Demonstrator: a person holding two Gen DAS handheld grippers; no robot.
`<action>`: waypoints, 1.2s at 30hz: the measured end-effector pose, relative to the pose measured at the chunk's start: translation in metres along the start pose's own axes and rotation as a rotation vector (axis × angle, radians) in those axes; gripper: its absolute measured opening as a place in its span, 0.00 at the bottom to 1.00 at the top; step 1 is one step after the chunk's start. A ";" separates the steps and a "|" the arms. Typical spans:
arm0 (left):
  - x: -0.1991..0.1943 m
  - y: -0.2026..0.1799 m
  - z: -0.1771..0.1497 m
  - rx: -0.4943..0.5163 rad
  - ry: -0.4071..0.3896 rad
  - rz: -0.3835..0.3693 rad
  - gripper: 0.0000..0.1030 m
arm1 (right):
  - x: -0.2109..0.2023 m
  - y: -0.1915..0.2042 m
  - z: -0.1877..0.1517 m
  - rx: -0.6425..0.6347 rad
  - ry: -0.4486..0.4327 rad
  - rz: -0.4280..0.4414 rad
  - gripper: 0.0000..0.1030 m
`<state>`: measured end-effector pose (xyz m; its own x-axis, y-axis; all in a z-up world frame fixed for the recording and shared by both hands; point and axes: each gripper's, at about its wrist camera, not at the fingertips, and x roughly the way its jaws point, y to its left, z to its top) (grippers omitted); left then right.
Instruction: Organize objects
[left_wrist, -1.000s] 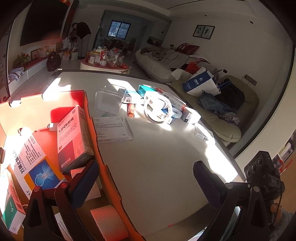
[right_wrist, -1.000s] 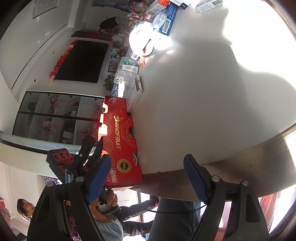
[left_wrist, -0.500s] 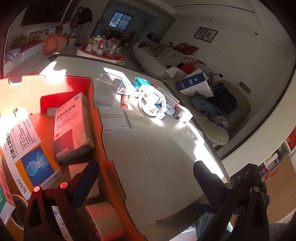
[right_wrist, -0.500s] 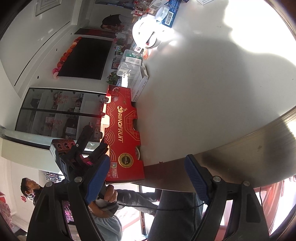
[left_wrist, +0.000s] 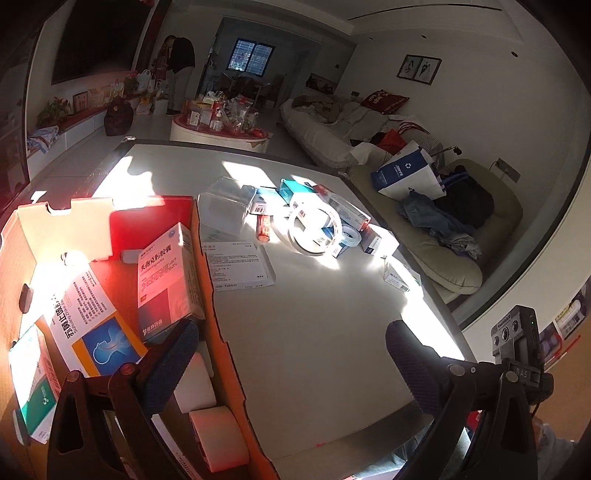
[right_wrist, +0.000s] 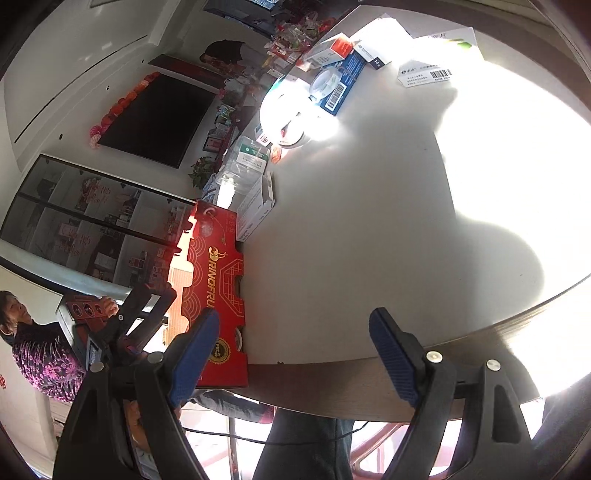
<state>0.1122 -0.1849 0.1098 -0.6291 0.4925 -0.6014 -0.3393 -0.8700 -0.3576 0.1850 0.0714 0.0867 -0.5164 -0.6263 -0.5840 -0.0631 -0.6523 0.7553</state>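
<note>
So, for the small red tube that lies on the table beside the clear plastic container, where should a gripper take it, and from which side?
Grip the small red tube across its middle, coming from above with the jaws closing on its two long sides. It lies flat and narrow on the white table, its long axis pointing away from the camera. The clear plastic container crowds its left, so a low sideways approach looks awkward.

my two tongs: black plastic frames with silver screws, blue ribbed pads on the right gripper, dark textured pads on the left gripper. dark trousers below, a thin black cable crossing them.
</note>
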 end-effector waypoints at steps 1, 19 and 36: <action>-0.003 -0.003 0.007 -0.003 -0.014 0.003 1.00 | -0.005 -0.003 0.008 -0.012 -0.020 -0.020 0.81; 0.128 -0.089 0.043 0.116 0.227 0.069 1.00 | 0.035 -0.038 0.156 -0.627 0.020 -0.499 0.81; 0.176 -0.063 0.062 0.078 0.294 0.081 1.00 | 0.067 -0.043 0.184 -0.817 0.193 -0.519 0.83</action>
<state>-0.0202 -0.0451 0.0709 -0.4313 0.3961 -0.8106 -0.3562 -0.9002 -0.2504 -0.0040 0.1362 0.0703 -0.4386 -0.1903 -0.8783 0.4045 -0.9145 -0.0039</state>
